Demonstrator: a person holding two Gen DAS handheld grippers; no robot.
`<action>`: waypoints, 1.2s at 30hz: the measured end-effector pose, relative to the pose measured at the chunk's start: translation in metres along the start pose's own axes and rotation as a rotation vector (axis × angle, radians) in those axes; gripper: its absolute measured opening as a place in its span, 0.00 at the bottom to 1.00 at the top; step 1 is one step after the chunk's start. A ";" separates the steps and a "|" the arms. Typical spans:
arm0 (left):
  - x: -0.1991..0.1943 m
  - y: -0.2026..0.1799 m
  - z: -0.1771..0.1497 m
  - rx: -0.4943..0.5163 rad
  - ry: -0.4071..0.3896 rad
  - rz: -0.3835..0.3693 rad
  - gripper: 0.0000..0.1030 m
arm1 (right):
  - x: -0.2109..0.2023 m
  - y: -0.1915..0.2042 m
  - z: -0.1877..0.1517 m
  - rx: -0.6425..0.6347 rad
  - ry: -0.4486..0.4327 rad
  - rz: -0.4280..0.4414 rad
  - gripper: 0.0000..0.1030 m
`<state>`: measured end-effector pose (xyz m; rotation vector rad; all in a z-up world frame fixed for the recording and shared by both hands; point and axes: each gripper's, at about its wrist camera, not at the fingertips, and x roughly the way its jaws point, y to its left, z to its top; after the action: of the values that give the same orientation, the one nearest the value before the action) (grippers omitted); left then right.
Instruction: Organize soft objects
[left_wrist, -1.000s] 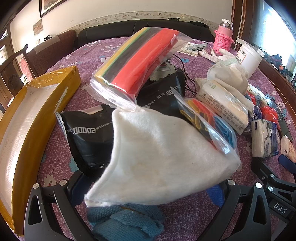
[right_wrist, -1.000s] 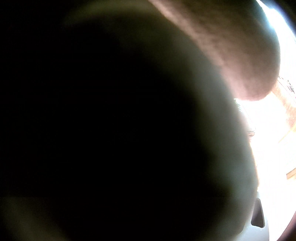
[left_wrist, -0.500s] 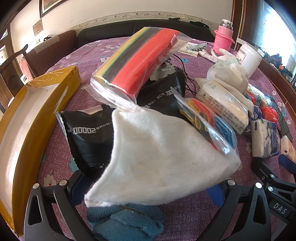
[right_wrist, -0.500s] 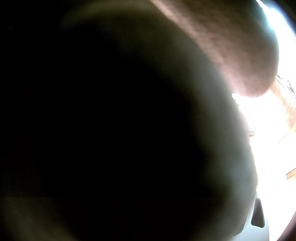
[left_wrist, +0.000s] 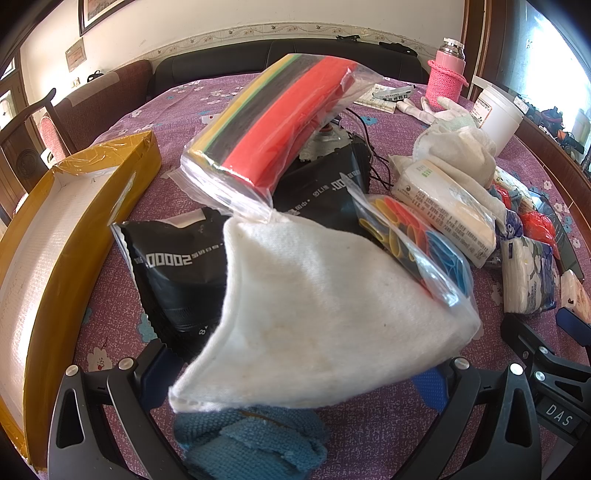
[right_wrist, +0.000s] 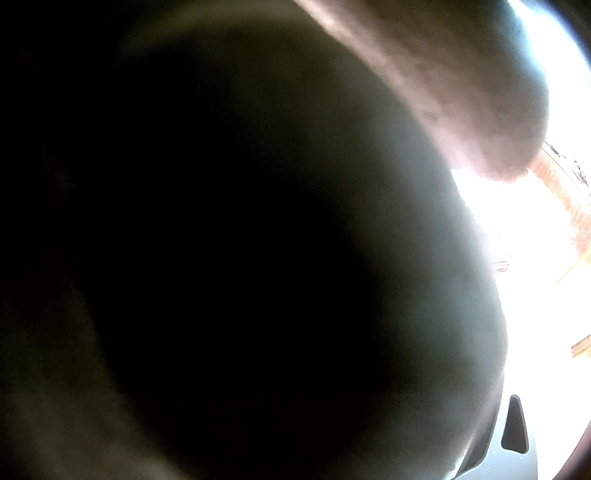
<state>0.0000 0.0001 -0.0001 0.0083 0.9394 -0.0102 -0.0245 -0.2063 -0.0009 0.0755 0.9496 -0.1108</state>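
In the left wrist view a white cloth (left_wrist: 325, 317) stands folded between my left gripper's (left_wrist: 295, 373) fingers (left_wrist: 159, 365), over a blue knitted cloth (left_wrist: 251, 439) at the bottom. The fingers stand wide apart; whether they grip the cloth is unclear. Behind lie black pouches (left_wrist: 173, 280), a bag of coloured foam sheets (left_wrist: 273, 129) and a bag of coloured pieces (left_wrist: 417, 240). The right wrist view is almost wholly blocked by a dark, blurred soft mass (right_wrist: 258, 258); only part of one finger (right_wrist: 513, 428) shows. The right gripper's body (left_wrist: 546, 369) shows at the lower right of the left view.
A yellow open box (left_wrist: 55, 236) lies at the left on the purple flowered tablecloth (left_wrist: 122, 339). At the right are tissue packs (left_wrist: 447, 206), white gloves (left_wrist: 461, 147), a white tub (left_wrist: 498, 114) and a pink bottle (left_wrist: 447, 77). Chairs and a sofa stand behind.
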 end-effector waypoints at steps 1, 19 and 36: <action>0.000 0.000 0.000 0.000 0.000 0.000 1.00 | 0.000 0.000 0.000 0.000 0.000 0.000 0.99; 0.000 0.000 0.000 0.000 0.000 0.000 1.00 | 0.000 -0.001 0.001 0.001 0.000 0.000 0.99; 0.000 0.000 0.000 0.000 0.000 0.000 1.00 | 0.000 0.000 0.001 -0.001 0.000 -0.001 0.99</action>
<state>0.0000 0.0001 -0.0001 0.0084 0.9393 -0.0100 -0.0233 -0.2068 -0.0006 0.0743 0.9492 -0.1117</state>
